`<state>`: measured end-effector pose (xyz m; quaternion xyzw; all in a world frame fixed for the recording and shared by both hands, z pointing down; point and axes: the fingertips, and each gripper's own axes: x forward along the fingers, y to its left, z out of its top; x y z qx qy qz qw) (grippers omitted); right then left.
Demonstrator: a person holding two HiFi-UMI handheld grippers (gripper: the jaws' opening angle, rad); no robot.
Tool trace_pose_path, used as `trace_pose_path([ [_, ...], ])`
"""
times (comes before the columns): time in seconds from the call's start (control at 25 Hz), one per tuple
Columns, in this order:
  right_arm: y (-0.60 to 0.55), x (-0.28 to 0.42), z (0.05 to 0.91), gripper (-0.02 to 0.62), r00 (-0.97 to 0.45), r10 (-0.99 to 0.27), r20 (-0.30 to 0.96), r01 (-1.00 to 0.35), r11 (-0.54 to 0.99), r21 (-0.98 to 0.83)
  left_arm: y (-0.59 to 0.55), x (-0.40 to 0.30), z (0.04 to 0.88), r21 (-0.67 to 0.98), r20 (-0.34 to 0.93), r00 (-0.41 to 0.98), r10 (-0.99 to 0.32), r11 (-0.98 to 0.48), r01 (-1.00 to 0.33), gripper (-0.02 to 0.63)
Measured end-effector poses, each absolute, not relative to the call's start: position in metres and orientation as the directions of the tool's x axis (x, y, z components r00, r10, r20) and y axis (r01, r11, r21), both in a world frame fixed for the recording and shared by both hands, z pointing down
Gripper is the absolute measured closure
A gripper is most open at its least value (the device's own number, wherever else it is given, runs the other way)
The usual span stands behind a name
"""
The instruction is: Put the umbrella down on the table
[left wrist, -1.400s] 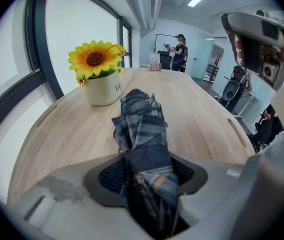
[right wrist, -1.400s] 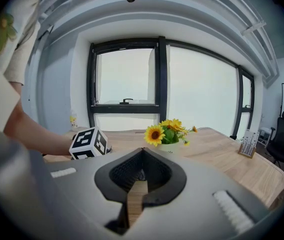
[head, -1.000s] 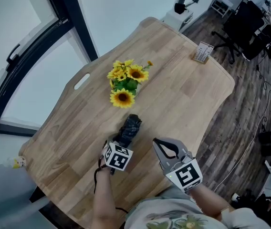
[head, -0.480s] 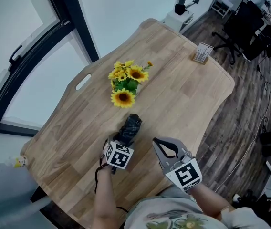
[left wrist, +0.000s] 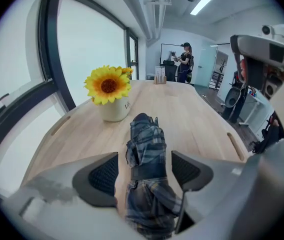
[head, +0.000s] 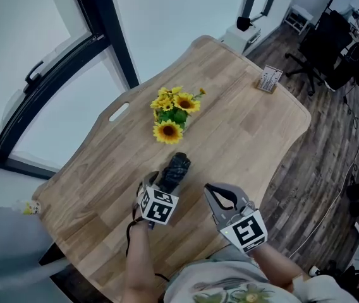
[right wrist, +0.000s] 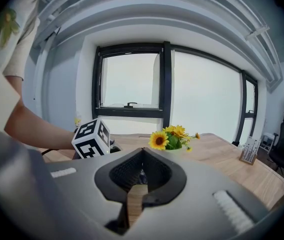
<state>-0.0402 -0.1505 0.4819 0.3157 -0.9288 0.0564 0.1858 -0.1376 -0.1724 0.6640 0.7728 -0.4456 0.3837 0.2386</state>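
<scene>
Your left gripper has just been opening wide to release the umbrella, which lies on the table between its pads. Your right gripper is closed and empty.

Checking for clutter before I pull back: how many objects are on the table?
3. The umbrella lies between the left gripper's jaws, which have just been opening; the flower pot stands just beyond; a small stand sits near the far right edge. Others may be hidden.
</scene>
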Motion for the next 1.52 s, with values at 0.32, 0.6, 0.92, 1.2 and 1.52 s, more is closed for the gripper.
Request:
trace_pose_path([
  [0.32,-0.132,-0.036,0.472,0.595,-0.745,-0.568,0.349,-0.603,0.798,0.011,-0.166,-0.140,0.615,-0.050,0.749,0.277,-0.602,-0.469,-0.882,0.268],
  [0.6,-0.116,-0.037,0.455,0.595,-0.763,-0.568,0.309,-0.594,0.804,0.012,-0.160,-0.141,0.565,-0.117,0.664,0.235,-0.710,-0.409,-0.905,0.355],
  [0.92,-0.103,-0.035,0.444,0.595,-0.774,-0.565,0.287,-0.588,0.809,0.007,-0.147,-0.133,0.513,-0.179,0.549,0.206,-0.810,-0.355,-0.917,0.551],
  [1.2,-0.096,-0.034,0.437,0.597,-0.783,-0.556,0.278,-0.578,0.816,0.003,-0.127,-0.129,0.483,-0.169,0.502,0.192,-0.843,-0.313,-0.935,0.600],
  [1.52,-0.088,-0.039,0.432,0.597,-0.794,-0.540,0.278,-0.558,0.830,0.021,-0.110,-0.131,0.463,-0.114,0.456,0.209,-0.865,-0.290,-0.950,0.600],
])
